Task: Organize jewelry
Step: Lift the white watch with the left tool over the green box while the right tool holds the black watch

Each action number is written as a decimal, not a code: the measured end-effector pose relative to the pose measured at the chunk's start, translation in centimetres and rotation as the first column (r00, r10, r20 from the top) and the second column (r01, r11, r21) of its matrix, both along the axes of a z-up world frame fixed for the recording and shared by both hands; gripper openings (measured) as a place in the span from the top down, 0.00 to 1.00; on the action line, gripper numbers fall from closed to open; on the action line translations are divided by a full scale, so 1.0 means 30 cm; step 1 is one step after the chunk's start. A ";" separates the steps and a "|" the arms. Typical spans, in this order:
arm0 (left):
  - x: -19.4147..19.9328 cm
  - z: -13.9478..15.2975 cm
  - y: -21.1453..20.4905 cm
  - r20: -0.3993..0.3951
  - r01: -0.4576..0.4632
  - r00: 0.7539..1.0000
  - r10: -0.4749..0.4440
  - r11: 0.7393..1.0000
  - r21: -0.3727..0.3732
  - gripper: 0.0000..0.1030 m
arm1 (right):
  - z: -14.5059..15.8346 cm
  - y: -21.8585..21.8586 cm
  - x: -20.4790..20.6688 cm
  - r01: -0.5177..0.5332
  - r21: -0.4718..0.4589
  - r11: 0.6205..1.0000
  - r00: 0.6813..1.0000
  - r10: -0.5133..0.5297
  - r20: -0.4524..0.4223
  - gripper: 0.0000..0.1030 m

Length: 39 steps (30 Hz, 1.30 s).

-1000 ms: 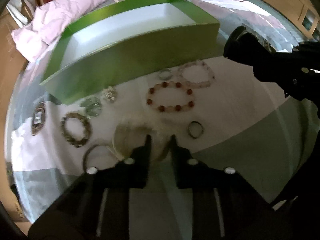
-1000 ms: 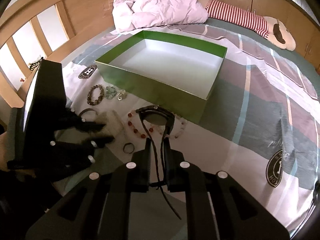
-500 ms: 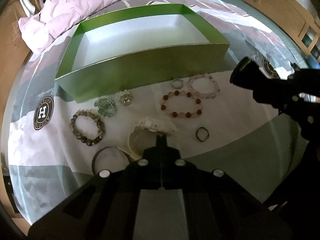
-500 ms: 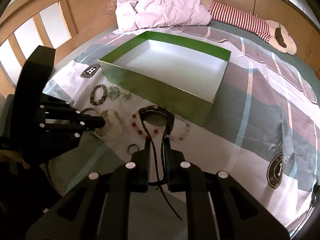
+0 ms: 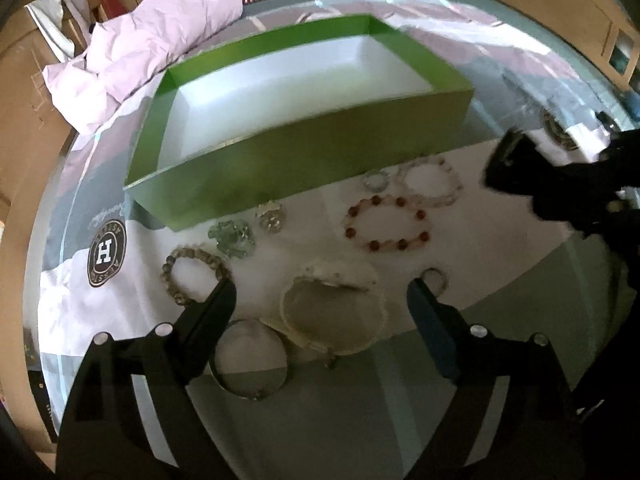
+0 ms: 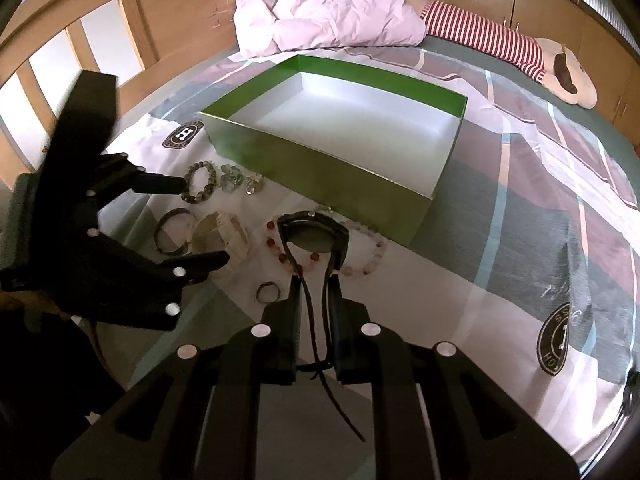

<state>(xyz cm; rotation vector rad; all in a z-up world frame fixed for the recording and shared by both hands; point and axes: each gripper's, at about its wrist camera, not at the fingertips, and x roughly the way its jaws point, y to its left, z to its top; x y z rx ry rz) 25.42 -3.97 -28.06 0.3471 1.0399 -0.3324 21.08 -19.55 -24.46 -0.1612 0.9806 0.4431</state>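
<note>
An open green box (image 5: 304, 172) with a white inside (image 6: 360, 120) lies on the bed. Several bracelets and rings lie in front of it. My left gripper (image 5: 320, 292) is open wide, its jaws on either side of a cream shell bracelet (image 5: 332, 312), just above it. My right gripper (image 6: 314, 280) is shut on a black watch (image 6: 314, 232) by its strap and holds it above a red and pink bead bracelet (image 5: 386, 224). The left gripper also shows in the right wrist view (image 6: 204, 220).
Around lie a brown bead bracelet (image 5: 192, 272), a metal bangle (image 5: 252, 360), a small ring (image 5: 436, 278), a pale pink bead bracelet (image 5: 432, 180) and clear crystal pieces (image 5: 234, 236). A pink quilt (image 6: 324, 16) and a striped plush toy (image 6: 520, 52) lie behind the box.
My left gripper was shut half a second ago and has opened wide over the cream bracelet. The right gripper keeps hold of the watch, almost unmoved.
</note>
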 end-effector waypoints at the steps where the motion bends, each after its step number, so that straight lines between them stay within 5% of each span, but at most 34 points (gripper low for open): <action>1: 0.010 -0.014 0.002 -0.008 -0.002 1.000 0.002 1.000 0.005 0.21 | 0.002 0.001 0.000 0.000 0.001 1.000 1.000 0.000 0.001 0.87; 11: 0.070 -0.102 -0.028 -0.097 0.009 0.995 -0.008 1.000 0.012 0.39 | 0.010 -0.006 -0.007 0.005 0.010 1.000 1.000 -0.005 0.008 0.88; 19: 0.028 0.017 -0.014 -0.004 -0.003 1.000 0.003 0.999 -0.035 0.40 | 0.033 -0.021 -0.005 0.029 0.024 0.999 0.999 -0.030 0.029 0.87; 23: -0.036 0.155 0.015 0.090 -0.020 0.995 0.032 0.992 -0.127 0.40 | 0.084 -0.012 -0.018 0.057 0.061 0.997 0.996 -0.060 0.058 0.87; 29: -0.135 0.390 0.140 0.250 -0.089 0.953 0.169 0.950 -0.299 0.40 | 0.183 -0.012 -0.052 0.139 0.120 0.983 0.977 -0.156 0.149 0.87; 39: -0.263 0.537 0.252 0.367 -0.153 0.883 0.293 0.918 -0.365 0.40 | 0.316 -0.033 -0.134 0.210 0.228 0.951 0.932 -0.265 0.247 0.87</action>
